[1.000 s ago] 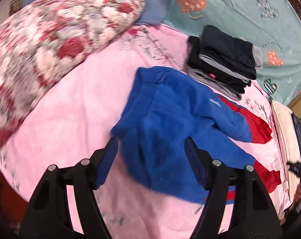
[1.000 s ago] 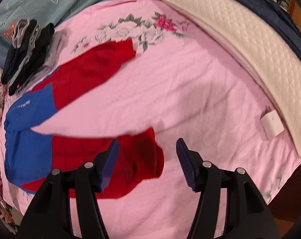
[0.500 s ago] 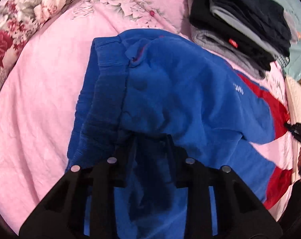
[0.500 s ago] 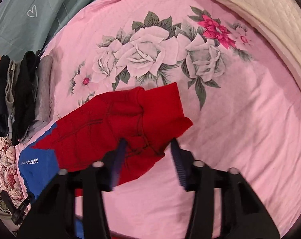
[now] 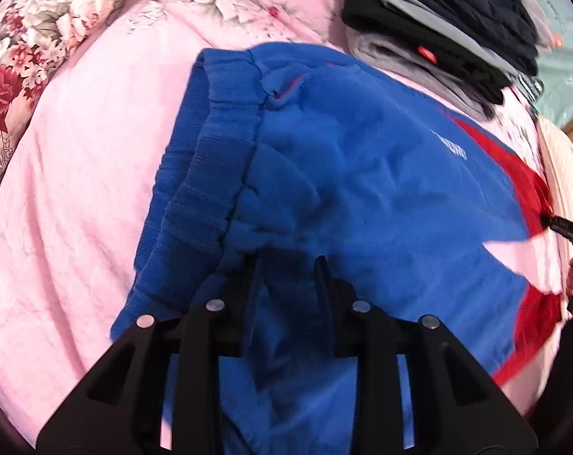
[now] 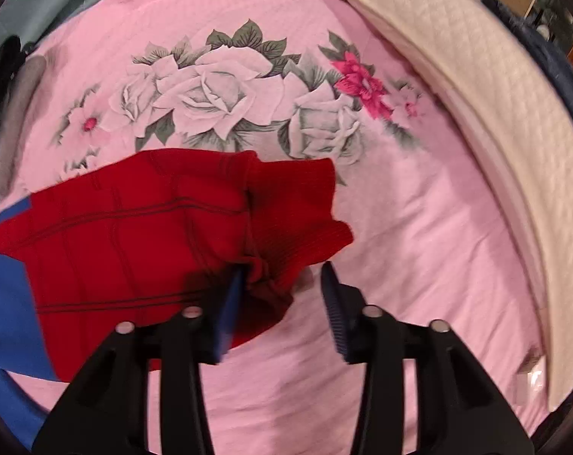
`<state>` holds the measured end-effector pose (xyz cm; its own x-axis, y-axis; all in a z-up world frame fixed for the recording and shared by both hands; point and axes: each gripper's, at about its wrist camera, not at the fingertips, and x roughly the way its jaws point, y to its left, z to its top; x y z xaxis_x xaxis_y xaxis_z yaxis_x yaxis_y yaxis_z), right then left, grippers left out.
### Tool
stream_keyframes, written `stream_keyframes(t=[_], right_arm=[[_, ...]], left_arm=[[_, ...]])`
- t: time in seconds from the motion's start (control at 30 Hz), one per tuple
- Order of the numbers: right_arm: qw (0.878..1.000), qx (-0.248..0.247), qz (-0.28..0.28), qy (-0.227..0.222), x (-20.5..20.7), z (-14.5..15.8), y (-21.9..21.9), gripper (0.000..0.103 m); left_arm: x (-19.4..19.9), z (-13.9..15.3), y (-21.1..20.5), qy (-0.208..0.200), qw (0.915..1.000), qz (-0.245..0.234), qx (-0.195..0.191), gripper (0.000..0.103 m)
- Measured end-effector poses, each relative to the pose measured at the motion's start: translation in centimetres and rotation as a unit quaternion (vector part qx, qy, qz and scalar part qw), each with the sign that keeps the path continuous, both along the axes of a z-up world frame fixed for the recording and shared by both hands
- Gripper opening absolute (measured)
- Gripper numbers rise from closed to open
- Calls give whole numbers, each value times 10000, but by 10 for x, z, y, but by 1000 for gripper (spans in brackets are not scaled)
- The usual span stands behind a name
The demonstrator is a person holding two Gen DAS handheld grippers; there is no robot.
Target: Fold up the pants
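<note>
Blue fleece pants with red lower legs [image 5: 362, 174] lie on a pink floral bedsheet [image 5: 77, 189]. The ribbed blue waistband [image 5: 206, 159] is at the left. My left gripper [image 5: 286, 265] is shut on a fold of the blue fabric near the waist. In the right wrist view the red leg cuff [image 6: 286, 204] lies bunched on the sheet [image 6: 400, 250]. My right gripper [image 6: 282, 284] is open around the cuff's edge, fabric between the fingers, the right finger [image 6: 333, 303] clear of it. The right gripper also shows far right in the left wrist view [image 5: 567, 227].
A stack of folded dark and grey clothes [image 5: 449, 26] sits at the back right beside the pants. A floral red pillow [image 5: 24, 45] lies at the left. A cream quilted pad [image 6: 487, 113] runs along the bed's right edge.
My left gripper has closed on the blue fabric near the waist. My right gripper moved from one red cuff to the far cuff and now straddles its edge.
</note>
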<state>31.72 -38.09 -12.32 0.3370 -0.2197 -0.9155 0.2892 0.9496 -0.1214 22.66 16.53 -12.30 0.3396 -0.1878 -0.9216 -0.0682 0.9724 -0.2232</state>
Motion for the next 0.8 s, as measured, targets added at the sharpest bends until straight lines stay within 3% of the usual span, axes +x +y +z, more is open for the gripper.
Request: stream_keyframes(t=[0.07,0.13,0.2,0.33,0.4,0.53,0.67,0.77,0.8], right_arm=[[9999,-50,156,28,-11,11,5,54],[9992,94,295,-248,-36,30,10,54],[9961,328,546,-612,-73,53,20,54],[9863,996,1010,-837,-136,71,45,54],[9828,1194,1162,-800,-161,73,57,54],[9821,1273,1220,-667,-190,67,76,54],[9835,1156,1272,-558,-203,67,87,54],[9827,1060,1409,-571,-193,71,95,54],[9816,1041,1486,-597,-188,73,100,54]], left_arm=[[-3,20,5,-185,9997,-43,163,42],[1,43,10,-475,9973,-77,560,74],[20,62,15,-703,9936,-288,835,82],[72,70,12,-848,9819,-1188,1210,83],[105,59,6,-714,9761,-1684,1175,83],[152,25,0,-351,9755,-1867,1111,83],[178,-9,-1,26,9777,-1960,748,80],[164,-11,-12,-480,9644,-2299,1218,65],[161,-8,-10,-575,9645,-2282,1196,38]])
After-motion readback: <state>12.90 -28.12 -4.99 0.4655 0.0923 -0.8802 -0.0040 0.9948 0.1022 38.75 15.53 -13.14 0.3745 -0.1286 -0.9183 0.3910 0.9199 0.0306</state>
